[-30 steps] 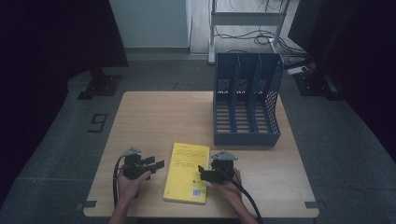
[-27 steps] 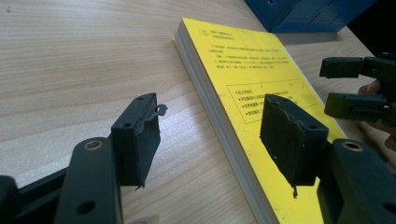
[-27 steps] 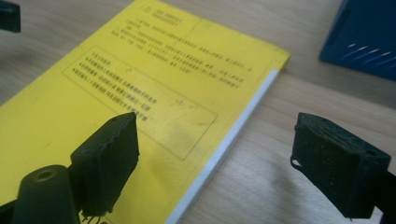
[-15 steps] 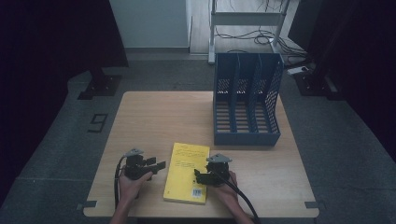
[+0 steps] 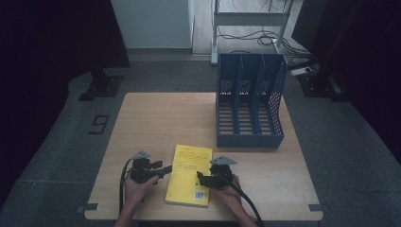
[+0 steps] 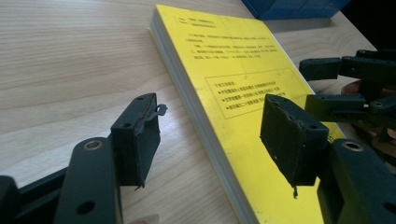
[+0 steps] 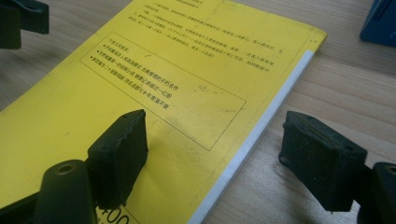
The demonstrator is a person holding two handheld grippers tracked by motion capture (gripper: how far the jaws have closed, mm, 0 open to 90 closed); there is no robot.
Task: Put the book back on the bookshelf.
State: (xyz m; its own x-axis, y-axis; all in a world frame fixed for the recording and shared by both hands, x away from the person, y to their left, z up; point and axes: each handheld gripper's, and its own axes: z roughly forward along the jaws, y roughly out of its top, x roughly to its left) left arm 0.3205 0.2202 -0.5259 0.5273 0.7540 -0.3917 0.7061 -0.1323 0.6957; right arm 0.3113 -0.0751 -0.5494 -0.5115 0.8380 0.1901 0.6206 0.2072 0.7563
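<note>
1. two grippers sit low at the near edge of the tabletop [image 5: 142,113], one on each side of a yellow book [image 5: 189,174].
2. the yellow book lies flat near the middle of the tabletop's near edge, back cover up, with black print and a barcode toward the person.
3. the left gripper [image 5: 163,169] is at the book's left long edge, its jaws spread; in the left gripper view one jaw hangs over the bare wood and the other over the yellow cover, with the page edge between them and neither pad pressing on it.
4. the right gripper [image 5: 201,178] is at the book's right long edge; its jaws have just been closing, yet stand apart, one over the cover and one over the wood, the white edge of the book between them with no pad on it.
5. a blue file rack [image 5: 249,101] with three slots stands upright toward the far right corner, well apart from the book.
</note>
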